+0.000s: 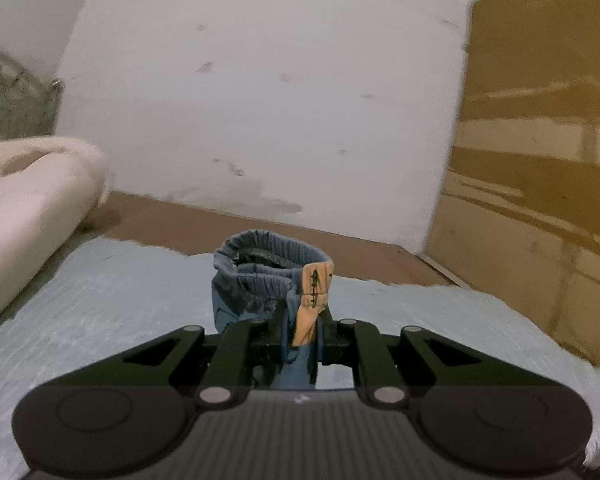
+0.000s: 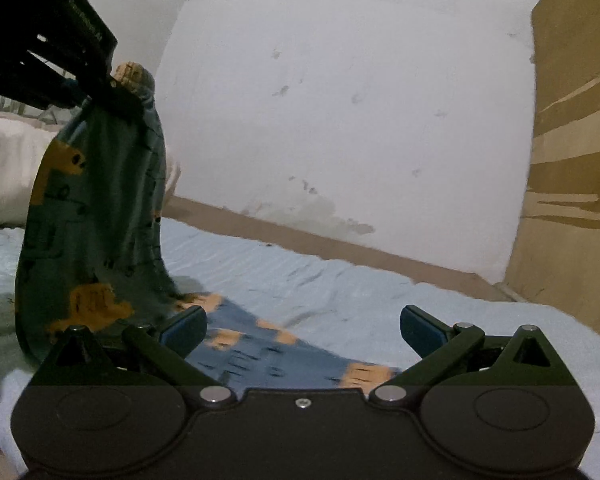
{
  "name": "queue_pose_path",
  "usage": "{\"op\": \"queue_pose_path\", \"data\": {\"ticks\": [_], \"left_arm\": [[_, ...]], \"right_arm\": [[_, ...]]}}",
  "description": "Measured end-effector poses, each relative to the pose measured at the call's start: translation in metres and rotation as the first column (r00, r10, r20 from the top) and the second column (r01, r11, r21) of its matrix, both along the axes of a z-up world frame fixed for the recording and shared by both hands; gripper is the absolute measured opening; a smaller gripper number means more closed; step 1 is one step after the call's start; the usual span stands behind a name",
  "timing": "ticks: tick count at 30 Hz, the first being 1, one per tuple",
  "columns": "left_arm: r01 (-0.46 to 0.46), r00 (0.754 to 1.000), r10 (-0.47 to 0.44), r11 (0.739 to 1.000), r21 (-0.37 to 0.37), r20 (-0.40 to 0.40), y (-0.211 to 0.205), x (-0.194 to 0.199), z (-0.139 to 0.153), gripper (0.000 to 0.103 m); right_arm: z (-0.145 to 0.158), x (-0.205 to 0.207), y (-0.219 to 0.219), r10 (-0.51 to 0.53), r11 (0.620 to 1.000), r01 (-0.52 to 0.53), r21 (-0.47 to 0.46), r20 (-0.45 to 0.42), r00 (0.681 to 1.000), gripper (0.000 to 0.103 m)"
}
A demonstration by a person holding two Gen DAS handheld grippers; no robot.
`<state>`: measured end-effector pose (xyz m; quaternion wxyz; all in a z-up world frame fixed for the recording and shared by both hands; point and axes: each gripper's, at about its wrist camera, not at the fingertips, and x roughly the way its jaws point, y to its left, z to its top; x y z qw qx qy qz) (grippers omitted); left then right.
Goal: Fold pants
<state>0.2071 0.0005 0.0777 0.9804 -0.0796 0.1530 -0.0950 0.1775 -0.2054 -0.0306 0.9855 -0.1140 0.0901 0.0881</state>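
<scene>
Blue pants (image 2: 100, 216) with orange patches and black marks, pale blue sheet (image 2: 340, 292), white wall (image 2: 340, 100)

Ahead: bare sheet (image 2: 340, 280) open to the wall (image 2: 360, 100).
Left: lifted pants (image 2: 96, 208) and pillow (image 1: 28, 208) obstruct.
Right: board (image 2: 572, 180) limits passage.

A cream pillow (image 1: 28, 200) lies on the pale blue bedsheet (image 1: 120, 288) near a stained white wall (image 1: 260, 100).

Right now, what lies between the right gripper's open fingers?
In the right wrist view, the right gripper stands open over the pants: their blue and orange fabric lies flat on the light blue bedsheet between the fingers, untouched by either pad.
</scene>
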Motion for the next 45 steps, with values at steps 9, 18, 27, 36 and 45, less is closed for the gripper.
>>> {"op": "queue_pose_path", "data": {"ticks": [9,18,27,36,45], "left_arm": [[0.224,0.974,-0.219,0.970,0.093,-0.054,-0.090,0.001,-0.018,0.013],[0.341,0.934,-0.301,0.912,0.228,-0.194,-0.170,-0.007,-0.073,0.014],[0.381,0.913,-0.323,0.892,0.242,-0.248,-0.172,-0.013,-0.090,0.045],[0.391,0.907,-0.335,0.896,0.211,-0.255,-0.166,-0.019,-0.088,0.076],[0.232,0.957,-0.188,0.953,0.197,-0.220,-0.142,-0.022,-0.070,0.099]], "right_arm": [[-0.001,-0.031,-0.074,-0.171,0.985,0.171,-0.030,-0.003,0.985,0.102],[-0.017,-0.030,-0.127,-0.339,0.938,0.341,0.059,-0.048,0.940,0.102],[-0.031,-0.023,-0.144,-0.379,0.916,0.387,0.102,-0.086,0.921,0.102],[-0.033,-0.020,-0.143,-0.377,0.918,0.386,0.097,-0.094,0.921,0.102],[-0.040,-0.018,-0.143,-0.369,0.920,0.379,0.099,-0.102,0.924,0.102]]}}
